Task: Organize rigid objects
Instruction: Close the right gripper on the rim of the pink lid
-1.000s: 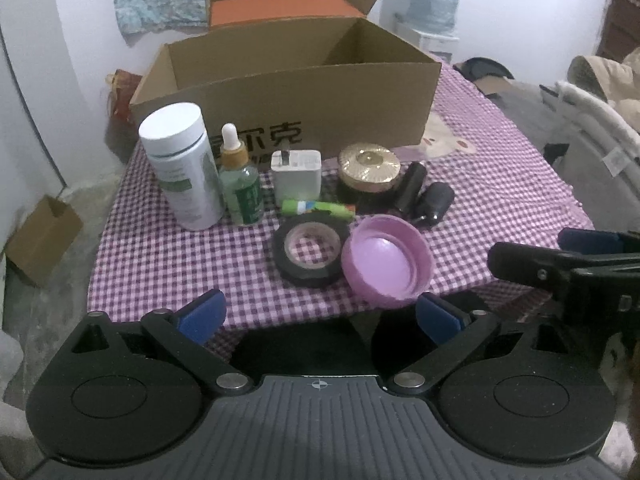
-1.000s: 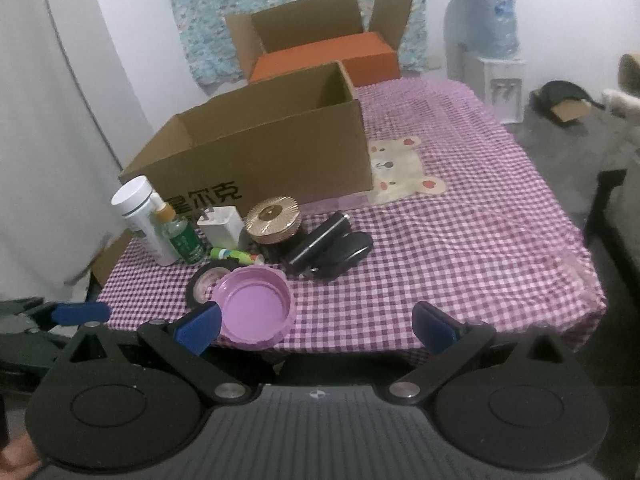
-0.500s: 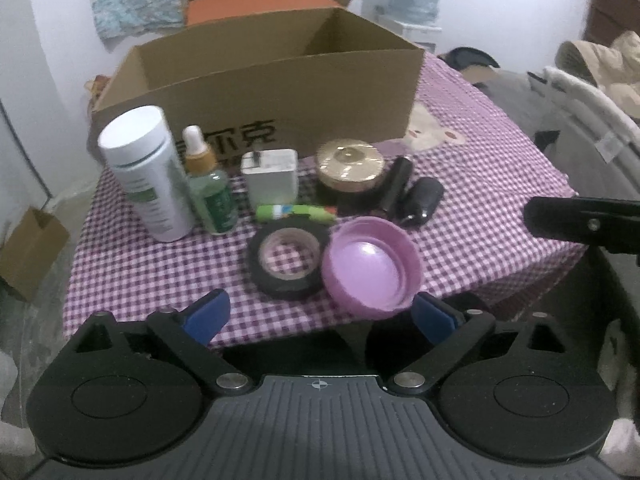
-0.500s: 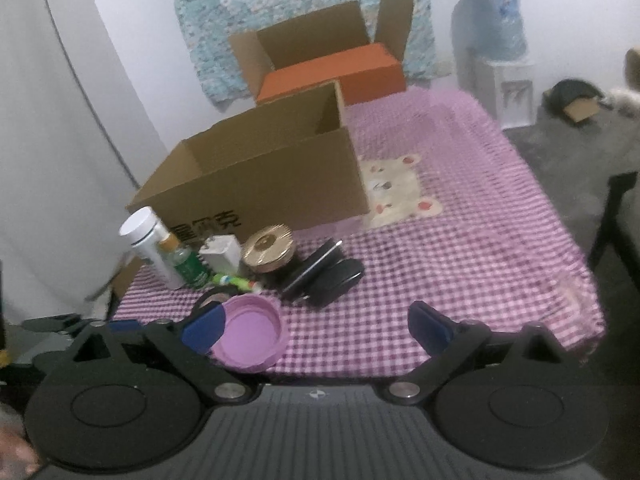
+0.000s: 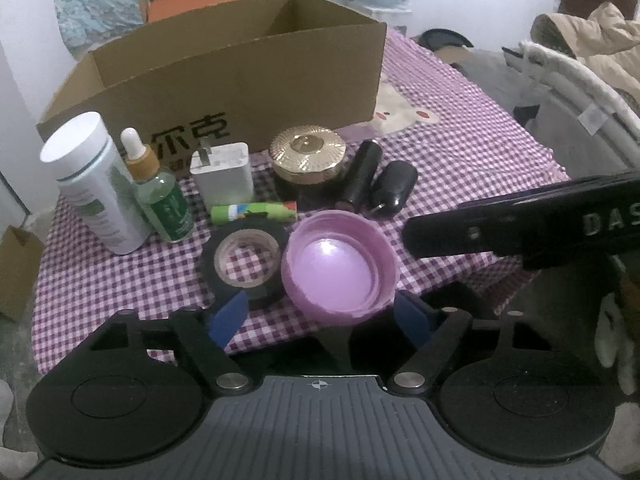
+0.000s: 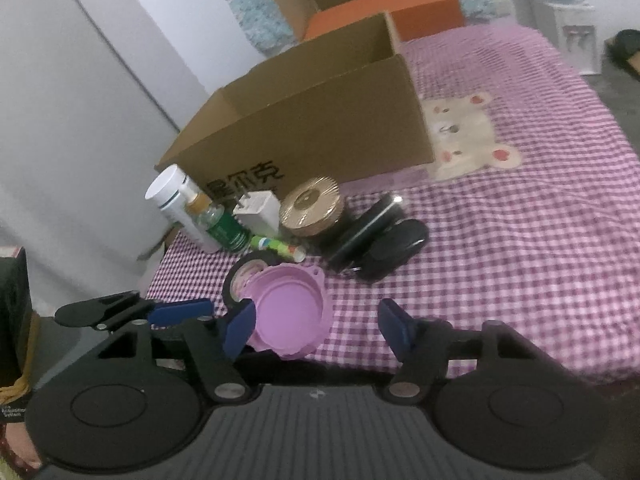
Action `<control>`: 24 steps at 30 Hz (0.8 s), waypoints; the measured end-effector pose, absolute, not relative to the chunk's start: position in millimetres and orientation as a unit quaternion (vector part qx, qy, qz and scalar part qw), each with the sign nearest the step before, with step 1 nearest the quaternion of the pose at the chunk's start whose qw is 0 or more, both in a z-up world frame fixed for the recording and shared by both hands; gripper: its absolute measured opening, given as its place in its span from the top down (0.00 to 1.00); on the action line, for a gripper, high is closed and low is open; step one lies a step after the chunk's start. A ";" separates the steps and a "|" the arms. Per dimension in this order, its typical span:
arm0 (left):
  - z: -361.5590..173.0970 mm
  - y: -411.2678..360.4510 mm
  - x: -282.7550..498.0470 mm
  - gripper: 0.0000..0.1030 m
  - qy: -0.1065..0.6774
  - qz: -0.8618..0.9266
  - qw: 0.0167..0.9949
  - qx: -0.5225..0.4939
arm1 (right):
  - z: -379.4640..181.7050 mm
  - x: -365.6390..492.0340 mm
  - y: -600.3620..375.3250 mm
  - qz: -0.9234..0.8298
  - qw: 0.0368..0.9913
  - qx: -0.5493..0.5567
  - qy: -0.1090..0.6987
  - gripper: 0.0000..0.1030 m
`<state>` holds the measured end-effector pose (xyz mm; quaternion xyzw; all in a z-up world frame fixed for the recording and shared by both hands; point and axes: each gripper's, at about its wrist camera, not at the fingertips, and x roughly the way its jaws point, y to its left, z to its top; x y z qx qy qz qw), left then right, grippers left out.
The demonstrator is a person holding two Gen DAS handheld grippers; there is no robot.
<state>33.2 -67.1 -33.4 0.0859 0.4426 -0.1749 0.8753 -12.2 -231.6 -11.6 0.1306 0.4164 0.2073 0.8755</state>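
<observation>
**A:** Item list, near edge of the table (image 5: 460, 148)?

**B:** Front row: pink lid (image 5: 338, 266), lying hollow side up at the very edge; black tape roll (image 5: 244, 258), flat, touching its left side. Just behind them: green tube (image 5: 254, 213), on its side. Back row, left to right: white bottle (image 5: 94, 182), upright; green dropper bottle (image 5: 162, 196), upright beside it; white charger (image 5: 222, 178); gold-lidded jar (image 5: 308, 160); two black cylinders (image 5: 376, 184), lying side by side. Behind all of it: open cardboard box (image 5: 240, 80), an orange box (image 6: 384, 16) beyond that.

**A:** Your grippers?

**B:** My left gripper (image 5: 322, 318): held over the table edge, jaws closing. The pink lid sits ahead of the blue pads; neither pad touches it. My right gripper (image 6: 318, 326): jaws closing too, the left pad overlapping the lid's rim in its own view. I cannot tell whether it touches. Nothing gripped by either.
</observation>
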 end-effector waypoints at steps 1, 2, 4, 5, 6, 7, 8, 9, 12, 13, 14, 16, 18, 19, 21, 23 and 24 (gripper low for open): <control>-33.8 -68.2 33.7 0.23 0.443 -0.177 0.874 0.087 | -13.0 -9.4 -229.9 0.211 0.874 0.128 0.420 0.35; -34.3 -69.2 34.3 0.24 0.444 -0.179 0.874 0.088 | -14.6 -6.6 -228.2 0.214 0.872 0.125 0.422 0.36; -35.4 -71.6 35.4 0.24 0.445 -0.181 0.872 0.092 | -17.2 -1.3 -225.6 0.217 0.869 0.121 0.427 0.38; -36.2 -72.9 36.1 0.26 0.446 -0.183 0.871 0.094 | -18.8 1.3 -224.6 0.219 0.867 0.119 0.431 0.40; -36.9 -74.0 36.9 0.27 0.448 -0.183 0.870 0.096 | -20.4 3.8 -223.7 0.221 0.866 0.118 0.433 0.42; -37.8 -75.1 37.7 0.28 0.449 -0.184 0.869 0.098 | -21.8 6.2 -222.8 0.223 0.864 0.117 0.436 0.43; -38.7 -75.8 38.6 0.30 0.451 -0.184 0.868 0.098 | -23.4 8.0 -221.7 0.224 0.863 0.115 0.438 0.46; -39.6 -76.4 39.6 0.31 0.453 -0.185 0.867 0.099 | -25.3 10.0 -220.6 0.225 0.862 0.113 0.440 0.48; -41.8 -77.1 42.6 0.32 0.456 -0.185 0.865 0.099 | -30.9 16.4 -218.4 0.229 0.858 0.109 0.447 0.53; -42.2 -77.3 43.2 0.32 0.457 -0.185 0.864 0.099 | -32.6 18.4 -217.7 0.230 0.856 0.108 0.449 0.55; -42.7 -77.4 44.1 0.32 0.458 -0.186 0.864 0.098 | -34.0 20.0 -217.1 0.232 0.855 0.107 0.451 0.57; -44.0 -78.4 45.8 0.32 0.460 -0.187 0.863 0.098 | -37.0 23.7 -215.7 0.234 0.853 0.105 0.455 0.61; -44.4 -80.1 46.4 0.31 0.460 -0.186 0.862 0.102 | -39.6 27.1 -214.4 0.234 0.852 0.103 0.456 0.66; -44.6 -80.9 46.5 0.31 0.460 -0.186 0.862 0.104 | -39.8 28.3 -214.0 0.236 0.852 0.102 0.456 0.67; -44.7 -82.2 46.2 0.32 0.459 -0.187 0.862 0.107 | -39.7 31.2 -212.3 0.238 0.852 0.100 0.455 0.69; -45.0 -83.0 46.8 0.32 0.458 -0.186 0.862 0.107 | -40.3 32.4 -210.9 0.241 0.852 0.097 0.454 0.70; -45.2 -83.4 47.2 0.32 0.458 -0.186 0.863 0.107 | -40.7 32.9 -209.9 0.242 0.853 0.095 0.453 0.72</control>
